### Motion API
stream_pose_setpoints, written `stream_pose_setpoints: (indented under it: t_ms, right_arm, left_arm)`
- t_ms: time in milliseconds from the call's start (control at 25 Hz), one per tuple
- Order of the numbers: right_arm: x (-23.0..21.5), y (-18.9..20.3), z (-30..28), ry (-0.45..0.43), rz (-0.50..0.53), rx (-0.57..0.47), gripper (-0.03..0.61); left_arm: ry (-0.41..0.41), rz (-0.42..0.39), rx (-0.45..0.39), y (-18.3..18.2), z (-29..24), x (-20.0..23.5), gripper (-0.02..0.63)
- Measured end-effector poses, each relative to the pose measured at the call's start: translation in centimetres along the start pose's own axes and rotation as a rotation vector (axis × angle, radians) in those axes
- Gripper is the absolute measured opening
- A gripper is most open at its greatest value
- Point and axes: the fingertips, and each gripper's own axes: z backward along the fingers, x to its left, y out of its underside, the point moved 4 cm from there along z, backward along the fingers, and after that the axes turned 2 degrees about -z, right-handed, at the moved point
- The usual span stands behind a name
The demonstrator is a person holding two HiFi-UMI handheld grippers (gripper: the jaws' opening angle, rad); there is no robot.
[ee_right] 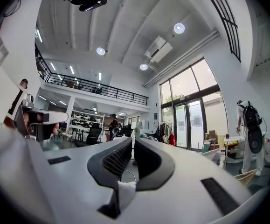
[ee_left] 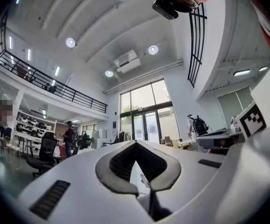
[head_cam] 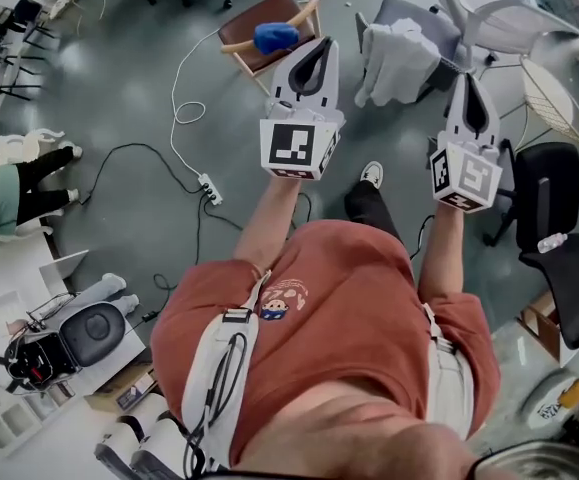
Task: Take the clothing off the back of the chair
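Ahead of the person in the head view, pale clothing (head_cam: 401, 56) hangs over the back of a grey chair (head_cam: 397, 10), its edges loose on both sides. The left hand-held gripper (head_cam: 319, 44) and right hand-held gripper (head_cam: 466, 76) reach out and frame it left and right in the picture. Bare floor (head_cam: 119, 88) lies open to the left, crossed by a white cable (head_cam: 181, 88). A wooden chair (head_cam: 269, 38) shows just beside the left one's tip and a black office chair (head_cam: 559, 183) stands near the right.

Along the left gripper view, the jaws are pressed together with nothing pinched.

Along the right gripper view, the jaws are likewise pressed together and empty, with open hall beyond.
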Motion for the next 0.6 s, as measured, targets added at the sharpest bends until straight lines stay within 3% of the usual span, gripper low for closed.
stream_pose_setpoints:
  t_ms: [320,600]
  right_arm:
    - [-7.6,2.1,-8.6,-0.001,-0.033,0.030,0.029]
    - [-12.6,3.0,-14.0,-0.005,-0.073,0.028,0.029]
  left_arm:
    - [-0.037,0.022,0.032,2.1,-11.3,-1.5,0.014]
    - [-0.022,-0.024,0.017,2.3,-18.3,-3.4,0.014]
